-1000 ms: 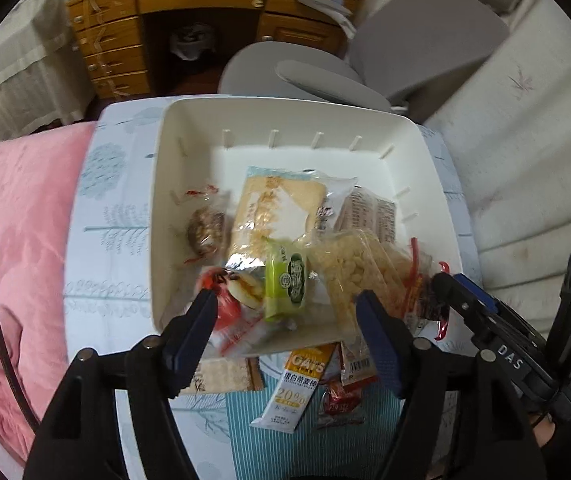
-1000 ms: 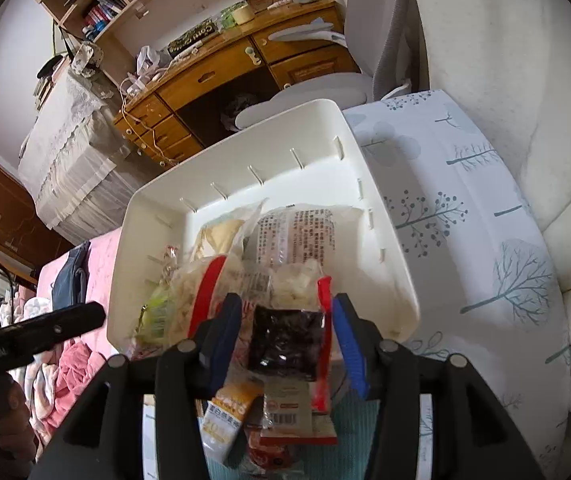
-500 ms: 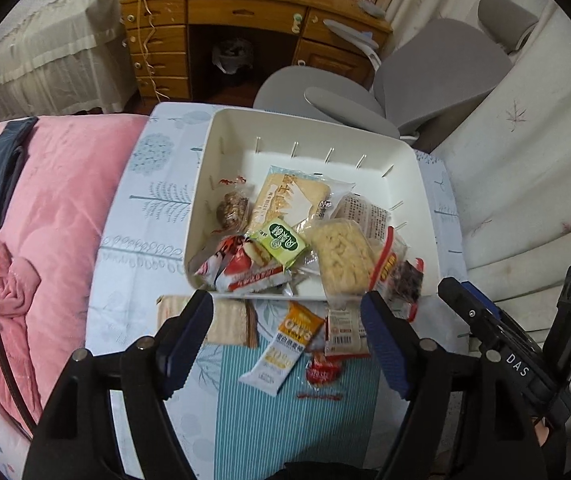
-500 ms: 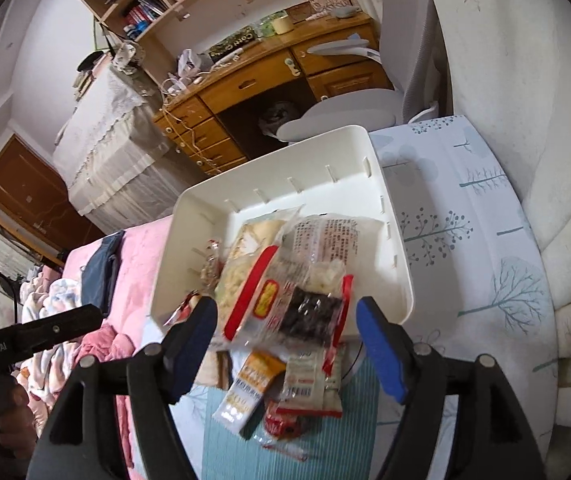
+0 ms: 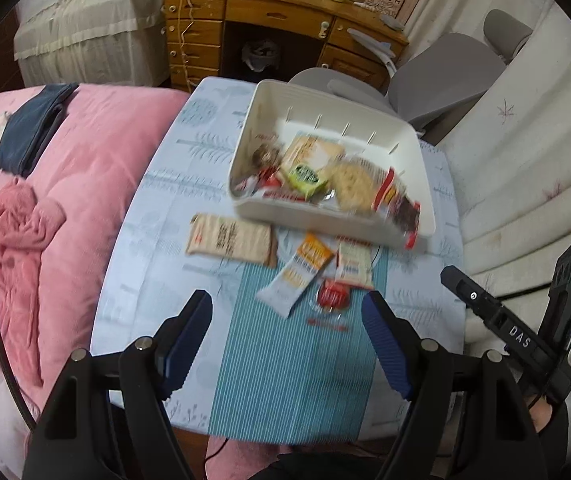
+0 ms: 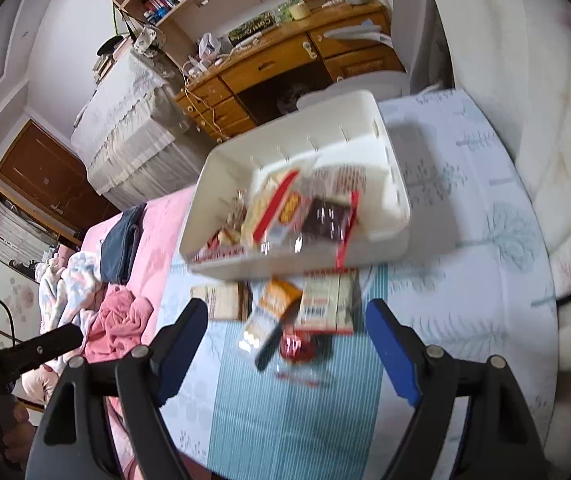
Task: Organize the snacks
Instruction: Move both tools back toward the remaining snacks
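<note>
A white bin (image 5: 327, 222) on the table holds several snack packets; a dark packet with red edges (image 5: 405, 212) hangs over its front rim. In front of the bin lie a beige cracker packet (image 5: 229, 240), an orange-and-white bar (image 5: 297, 276), a white packet (image 5: 351, 264) and a red candy (image 5: 331, 294). My left gripper (image 5: 285, 304) is open and empty above the striped runner, short of these. My right gripper (image 6: 285, 312) hovers there too, its jaws opening with nothing between them. Its view shows the bin (image 6: 397, 208), the dark packet (image 6: 325, 220) and the bar (image 6: 273, 308).
Pink bedding (image 5: 65, 184) borders the table on the left. A cream cushioned back (image 5: 525, 160) stands on the right. A grey chair (image 5: 445, 76) and a wooden desk (image 5: 277, 28) are behind the bin. The table's front edge is just below the fingers.
Both grippers have drawn back and up from the bin. The right one let go of the dark packet, now draped over the front rim, and its jaws widened.
</note>
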Tool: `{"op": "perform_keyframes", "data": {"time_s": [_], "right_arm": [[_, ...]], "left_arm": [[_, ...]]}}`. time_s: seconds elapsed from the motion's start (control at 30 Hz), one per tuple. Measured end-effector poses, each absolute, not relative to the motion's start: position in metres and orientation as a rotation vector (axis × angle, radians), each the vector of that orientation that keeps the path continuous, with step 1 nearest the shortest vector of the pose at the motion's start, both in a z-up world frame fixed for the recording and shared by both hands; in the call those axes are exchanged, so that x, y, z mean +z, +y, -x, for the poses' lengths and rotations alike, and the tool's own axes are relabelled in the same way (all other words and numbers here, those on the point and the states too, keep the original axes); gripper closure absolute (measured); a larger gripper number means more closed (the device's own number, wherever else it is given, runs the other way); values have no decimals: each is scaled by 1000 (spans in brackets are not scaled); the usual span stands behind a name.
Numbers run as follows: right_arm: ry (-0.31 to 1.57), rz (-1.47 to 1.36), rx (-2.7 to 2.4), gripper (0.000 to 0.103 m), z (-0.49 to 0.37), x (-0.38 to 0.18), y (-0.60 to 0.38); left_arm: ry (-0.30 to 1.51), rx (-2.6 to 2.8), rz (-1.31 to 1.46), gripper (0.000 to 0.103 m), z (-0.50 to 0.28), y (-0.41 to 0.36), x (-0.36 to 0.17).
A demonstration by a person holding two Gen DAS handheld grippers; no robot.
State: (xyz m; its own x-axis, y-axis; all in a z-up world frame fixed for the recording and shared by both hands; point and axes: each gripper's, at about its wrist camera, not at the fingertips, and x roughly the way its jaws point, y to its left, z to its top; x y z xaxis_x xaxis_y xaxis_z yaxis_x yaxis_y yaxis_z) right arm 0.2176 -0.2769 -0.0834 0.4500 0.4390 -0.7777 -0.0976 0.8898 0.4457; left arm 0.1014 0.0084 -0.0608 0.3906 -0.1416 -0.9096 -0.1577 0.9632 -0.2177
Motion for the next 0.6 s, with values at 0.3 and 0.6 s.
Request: {"op": "perform_keyframes", "data": {"time_s": [0.3,0.6], "right_arm": [[1163,-410,338,21,-184,-104,-270],[1285,-488,339,21,-176,-129,-248]], "left_arm": [[1190,43,289,27,-64,29,-81],[1189,8,202,27,-68,55,-101]]}}
